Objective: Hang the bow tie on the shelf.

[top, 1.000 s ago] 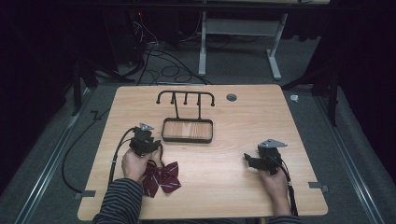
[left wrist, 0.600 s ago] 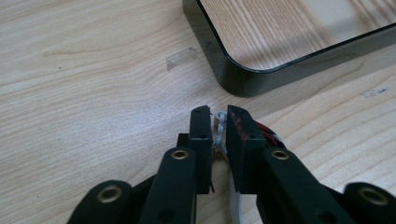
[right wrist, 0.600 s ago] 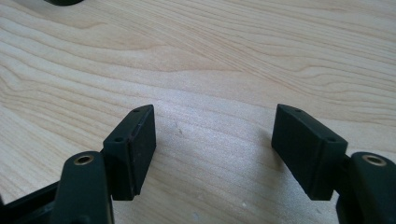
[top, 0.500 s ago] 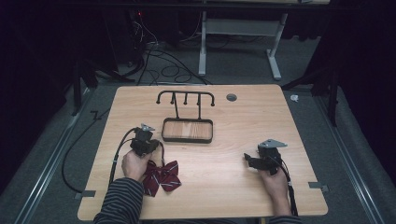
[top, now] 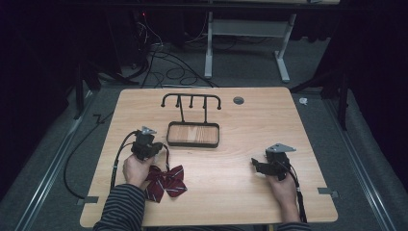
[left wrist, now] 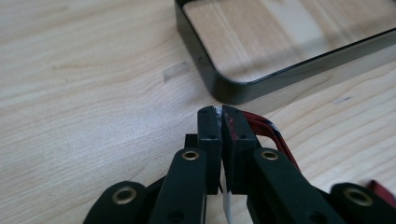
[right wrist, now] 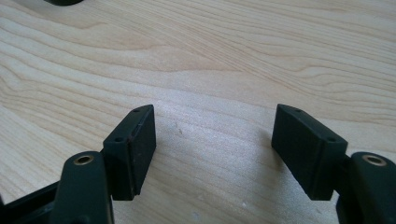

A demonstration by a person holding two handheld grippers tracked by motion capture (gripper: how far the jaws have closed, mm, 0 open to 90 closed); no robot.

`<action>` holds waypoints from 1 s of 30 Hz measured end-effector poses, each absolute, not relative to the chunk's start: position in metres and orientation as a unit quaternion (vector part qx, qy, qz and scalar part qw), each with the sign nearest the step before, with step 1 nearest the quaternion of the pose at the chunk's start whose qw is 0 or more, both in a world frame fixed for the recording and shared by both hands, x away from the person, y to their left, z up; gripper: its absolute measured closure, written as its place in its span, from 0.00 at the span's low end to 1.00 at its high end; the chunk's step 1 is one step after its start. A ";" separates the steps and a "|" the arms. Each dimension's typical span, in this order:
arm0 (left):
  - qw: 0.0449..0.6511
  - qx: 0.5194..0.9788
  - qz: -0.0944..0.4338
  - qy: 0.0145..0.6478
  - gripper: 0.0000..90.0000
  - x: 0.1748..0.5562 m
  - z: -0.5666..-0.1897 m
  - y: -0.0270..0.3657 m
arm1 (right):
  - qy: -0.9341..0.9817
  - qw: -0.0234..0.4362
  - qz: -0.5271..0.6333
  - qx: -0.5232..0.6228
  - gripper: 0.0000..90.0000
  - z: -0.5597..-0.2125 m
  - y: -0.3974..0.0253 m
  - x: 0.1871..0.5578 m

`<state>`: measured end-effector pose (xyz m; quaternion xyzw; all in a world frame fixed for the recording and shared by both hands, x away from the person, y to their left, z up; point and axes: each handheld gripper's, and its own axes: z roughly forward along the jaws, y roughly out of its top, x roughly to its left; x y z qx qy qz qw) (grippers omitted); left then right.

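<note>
Scene: a person seated at a wooden surface [top: 226, 192] works a gripper in each hand; a black rack with hooks [top: 191, 100] rises from a tray [top: 193, 134] near the far middle.
Bow tie: the red striped bow tie [top: 165, 180] lies on the surface by the person's left hand [top: 134, 168], its thin strap running up toward the gripper.
Left gripper: the left gripper [left wrist: 220, 122], just beside the tray's near corner, has its fingers pressed together on the bow tie's strap [left wrist: 261, 126].
Right gripper: the right gripper [right wrist: 212, 149] hovers over bare wood well apart from the bow tie, its fingers spread wide and empty.
Step in hand: likely the pick-up, with the strap pinched and the bow not yet lifted.
Next move: probably raising the strap toward a hook on the rack, which calls for a steady pinch and a clear path over the tray.
Change: almost none against half a second ago; both grippers and the bow tie sit where they were.
</note>
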<state>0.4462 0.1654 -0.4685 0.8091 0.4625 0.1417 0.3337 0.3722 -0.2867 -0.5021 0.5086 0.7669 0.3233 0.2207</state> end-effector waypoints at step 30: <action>0.435 0.779 0.161 0.423 0.97 0.408 -0.402 0.184 | 0.767 0.221 0.323 0.508 0.36 -0.502 -0.287 0.372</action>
